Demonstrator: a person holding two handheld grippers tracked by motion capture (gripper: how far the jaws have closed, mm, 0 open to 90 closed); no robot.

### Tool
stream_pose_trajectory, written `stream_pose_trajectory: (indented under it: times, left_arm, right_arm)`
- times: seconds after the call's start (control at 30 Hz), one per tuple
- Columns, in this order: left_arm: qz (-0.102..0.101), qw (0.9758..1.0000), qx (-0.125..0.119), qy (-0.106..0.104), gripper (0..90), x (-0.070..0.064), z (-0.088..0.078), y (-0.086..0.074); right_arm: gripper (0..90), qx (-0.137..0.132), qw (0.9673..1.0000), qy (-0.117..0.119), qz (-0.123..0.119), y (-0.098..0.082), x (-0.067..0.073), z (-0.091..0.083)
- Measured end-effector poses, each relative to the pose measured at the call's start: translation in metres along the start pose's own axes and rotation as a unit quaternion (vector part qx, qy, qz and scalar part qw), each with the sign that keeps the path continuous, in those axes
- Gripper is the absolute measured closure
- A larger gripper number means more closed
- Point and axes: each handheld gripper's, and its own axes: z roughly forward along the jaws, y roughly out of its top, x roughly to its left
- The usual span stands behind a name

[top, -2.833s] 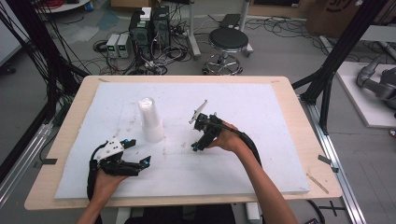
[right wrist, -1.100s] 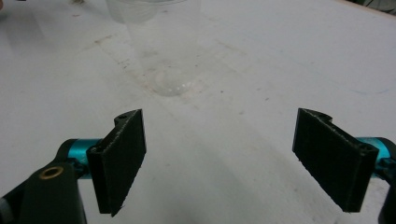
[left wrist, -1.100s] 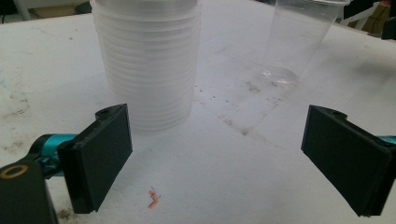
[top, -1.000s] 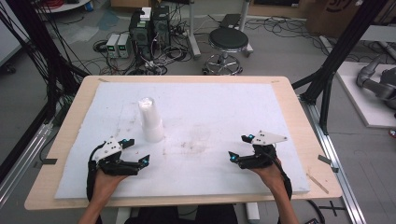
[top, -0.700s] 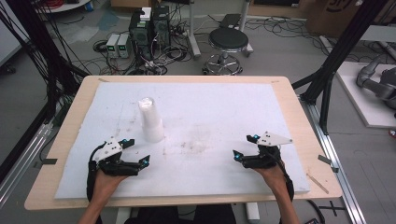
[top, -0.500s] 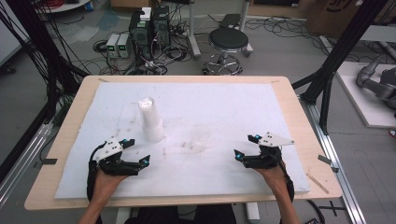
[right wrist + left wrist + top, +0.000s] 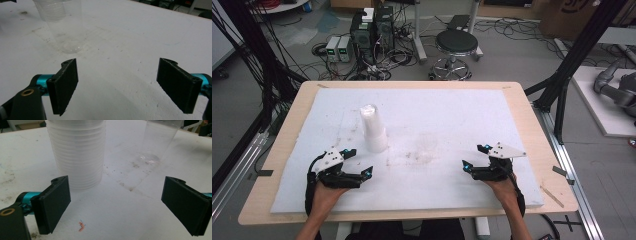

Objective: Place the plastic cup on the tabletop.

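High view: cup stack [image 7: 373,127] at desk's left-centre, single clear cup [image 7: 428,142] mid-desk; my grippers idle near front edge. Left gripper [image 7: 120,202] view: spread, empty. Right gripper [image 7: 117,85] view: spread, empty. One cup separated; stack remains, I judge.

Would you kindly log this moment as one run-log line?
left gripper: open, empty | right gripper: open, empty | cup stack: upright on white board | single clear cup: upright, apart from stack
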Motion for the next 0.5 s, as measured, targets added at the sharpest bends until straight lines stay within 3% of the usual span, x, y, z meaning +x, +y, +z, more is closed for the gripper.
stream_pose_trajectory:
  times: [0.5]
  left_arm:
    - [-0.008,0.9999,-0.007,-0.001,8.6,0.0014,-0.0011,-0.0005]
  right_arm:
    - [17.1,-0.009,1.0,-0.002,-0.003,-0.001,0.0026,0.004]
